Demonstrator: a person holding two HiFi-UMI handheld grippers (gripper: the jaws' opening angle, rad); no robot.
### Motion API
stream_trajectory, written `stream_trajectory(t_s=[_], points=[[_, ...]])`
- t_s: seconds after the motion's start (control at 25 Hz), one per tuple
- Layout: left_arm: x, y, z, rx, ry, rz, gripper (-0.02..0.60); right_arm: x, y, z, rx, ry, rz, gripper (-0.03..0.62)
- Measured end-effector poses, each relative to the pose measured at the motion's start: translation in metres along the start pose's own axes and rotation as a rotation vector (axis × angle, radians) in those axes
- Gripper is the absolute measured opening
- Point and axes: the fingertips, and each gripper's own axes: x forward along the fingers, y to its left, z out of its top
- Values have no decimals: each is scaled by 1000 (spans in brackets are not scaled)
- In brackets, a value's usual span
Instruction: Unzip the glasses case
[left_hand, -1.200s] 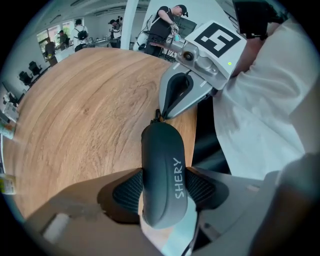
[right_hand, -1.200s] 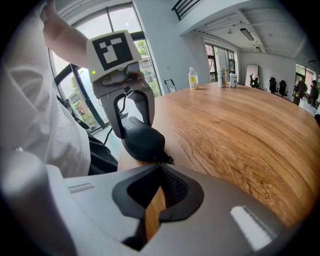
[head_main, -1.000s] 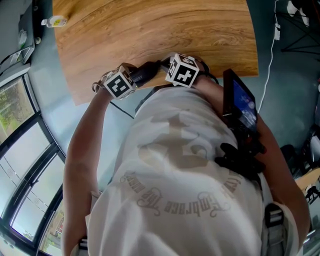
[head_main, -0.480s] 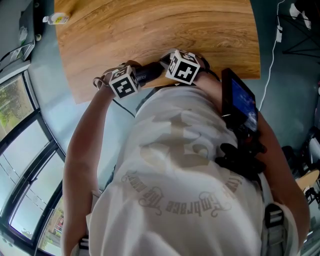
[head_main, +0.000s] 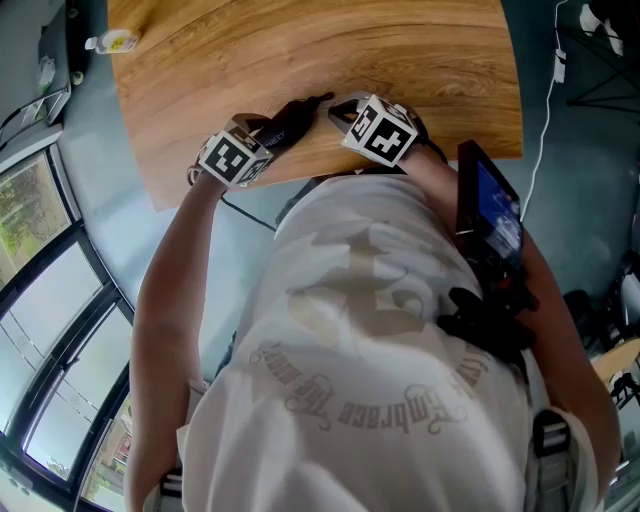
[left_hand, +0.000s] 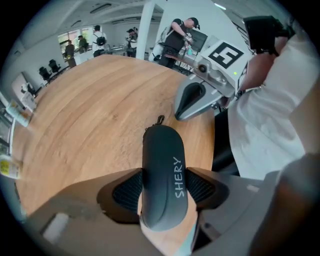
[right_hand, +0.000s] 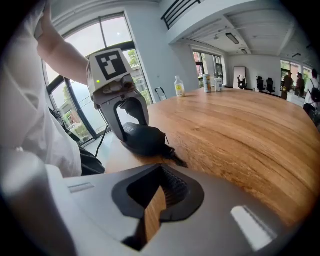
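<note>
A: Both of your grippers have shifted forward from the near edge, further over the wooden table (head_main: 400, 50). Your left gripper (left_hand: 162, 187) clamps the dark glasses case (left_hand: 162, 165) across its middle, low over the wood, with the zipper pull (left_hand: 160, 120) pointing away from you.

B: And the right?

A: Your right gripper (right_hand: 156, 200) stands narrow and empty, near the case's far end. Judged step: approach to the zipper, with unzipping not yet begun. Next, you must pinch that small pull precisely, then draw it round the seam while the left holds firm.
</note>
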Motion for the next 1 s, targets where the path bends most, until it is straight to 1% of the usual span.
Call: stream_trajectory(t_s=[0.16, 0.24, 0.32, 0.36, 0.44, 0.52, 0.64, 0.84, 0.96, 1.0], points=[[-9, 29, 3, -98, -42, 39, 295, -7, -7, -1, 58, -35, -34, 6], [-10, 38, 3, -125, -54, 22, 296, -10, -8, -2, 80, -43, -41, 6], [-10, 41, 1, -133, -54, -5, 302, -12, -10, -6, 94, -47, -43, 6], [-10, 43, 1, -133, -50, -8, 316, -14, -11, -9, 103, -46, -42, 6], [-11, 47, 2, -144, -51, 11, 374, -22, -17, -16, 121, -44, -40, 6], [-16, 51, 7, -175, -83, 45, 387, -29, -24, -24, 130, -50, -32, 6], [-25, 52, 12, -232, -163, 84, 387, -32, -30, -28, 130, -55, -17, 6], [-39, 42, 12, -280, -257, 155, 377, -32, -27, -23, 84, -52, 19, 6], [-44, 33, 12, -322, -330, 198, 320, -30, -25, -19, 35, -41, 43, 6], [-47, 31, 11, -335, -352, 214, 310, -28, -24, -16, 18, -40, 50, 6]])
